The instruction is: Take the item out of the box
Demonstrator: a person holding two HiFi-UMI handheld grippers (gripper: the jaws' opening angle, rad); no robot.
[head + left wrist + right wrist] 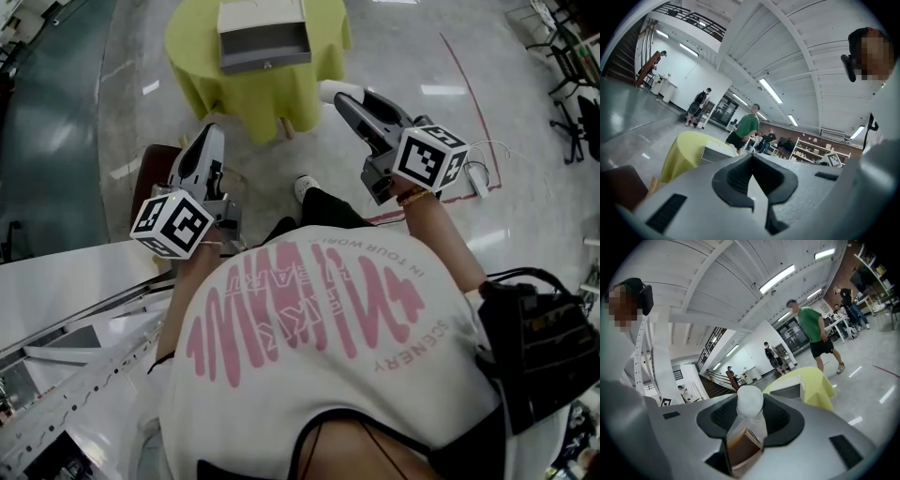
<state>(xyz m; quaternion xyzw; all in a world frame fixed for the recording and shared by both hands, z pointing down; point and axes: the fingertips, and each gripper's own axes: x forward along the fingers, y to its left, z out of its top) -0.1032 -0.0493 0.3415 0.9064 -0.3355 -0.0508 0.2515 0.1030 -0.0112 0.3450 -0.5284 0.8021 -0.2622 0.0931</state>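
Note:
A round table with a yellow-green cloth [253,94] stands ahead on the floor, with an open grey and white box [262,42] on top. The right gripper view shows the same table [813,385] and box [790,391] beyond the jaws. My right gripper [339,97] is held in the air short of the table, shut on a clear bottle [749,401] with a white cap [328,90] and a brown label. My left gripper [211,133] hangs to the left, jaws together with nothing between them [751,159]. The box's inside is partly hidden from me.
A brown chair [155,173] stands by my left gripper. A white table [56,281] is at the lower left. A red tape line [469,84] marks the floor at right, near black chairs [574,75]. A person in a green shirt [813,331] walks beyond the table.

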